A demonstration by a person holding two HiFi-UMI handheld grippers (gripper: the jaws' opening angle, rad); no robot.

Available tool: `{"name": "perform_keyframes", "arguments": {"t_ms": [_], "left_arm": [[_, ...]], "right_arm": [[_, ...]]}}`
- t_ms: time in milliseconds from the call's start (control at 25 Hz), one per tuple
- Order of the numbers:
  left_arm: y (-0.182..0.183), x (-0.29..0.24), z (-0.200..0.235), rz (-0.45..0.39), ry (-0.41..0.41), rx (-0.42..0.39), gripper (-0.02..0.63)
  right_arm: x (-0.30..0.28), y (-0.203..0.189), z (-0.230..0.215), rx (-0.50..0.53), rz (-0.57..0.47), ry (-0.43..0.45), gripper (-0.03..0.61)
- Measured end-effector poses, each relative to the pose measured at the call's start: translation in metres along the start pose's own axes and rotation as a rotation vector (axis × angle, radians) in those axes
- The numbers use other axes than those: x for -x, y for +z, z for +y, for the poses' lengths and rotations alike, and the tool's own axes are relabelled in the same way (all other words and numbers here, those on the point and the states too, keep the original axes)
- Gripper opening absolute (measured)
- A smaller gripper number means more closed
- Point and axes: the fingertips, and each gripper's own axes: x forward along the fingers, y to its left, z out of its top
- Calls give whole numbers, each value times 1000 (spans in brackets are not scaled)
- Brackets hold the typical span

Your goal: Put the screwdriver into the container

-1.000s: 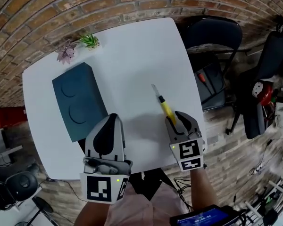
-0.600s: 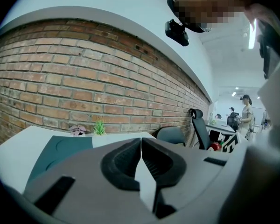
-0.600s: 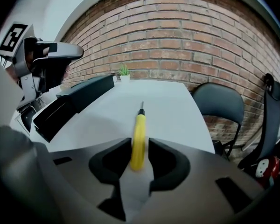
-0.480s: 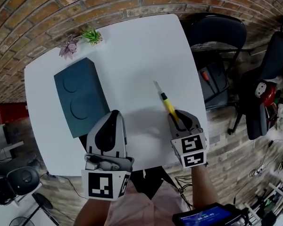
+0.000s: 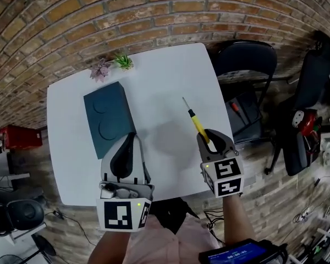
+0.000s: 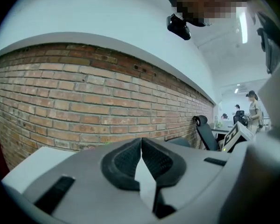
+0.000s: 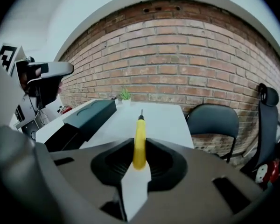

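The screwdriver, with a yellow handle and thin metal shaft, sticks forward out of my right gripper above the white table. In the right gripper view the handle sits between the pads of the right gripper, whose jaws have just been closing and are shut on it. The container, a dark teal box with its lid on, lies at the table's left; the same box shows left of the screwdriver's tip. My left gripper hovers near the box's front corner. Its pads meet with nothing between them in the left gripper view.
Two small potted plants stand at the table's far edge against the brick wall. A black chair stands right of the table, with another chair and gear farther right. A red box sits on the floor at left.
The right gripper's jaws closed on the yellow handle and lifted the screwdriver off the table. Both grippers rose. The head view shifted, so the table sits lower and further right in the picture.
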Motion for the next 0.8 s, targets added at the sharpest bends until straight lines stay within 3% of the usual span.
{"name": "perform_keyframes", "arguments": {"t_ms": [200, 400, 800], "left_arm": [[38, 31, 7, -79, 51, -38, 12], [73, 70, 34, -156, 160, -61, 12], [89, 152, 52, -218, 305, -53, 12]], "right_arm": [[33, 48, 16, 58, -109, 8, 81], [63, 89, 40, 130, -203, 35, 80], [92, 114, 113, 254, -271, 154, 80]]}}
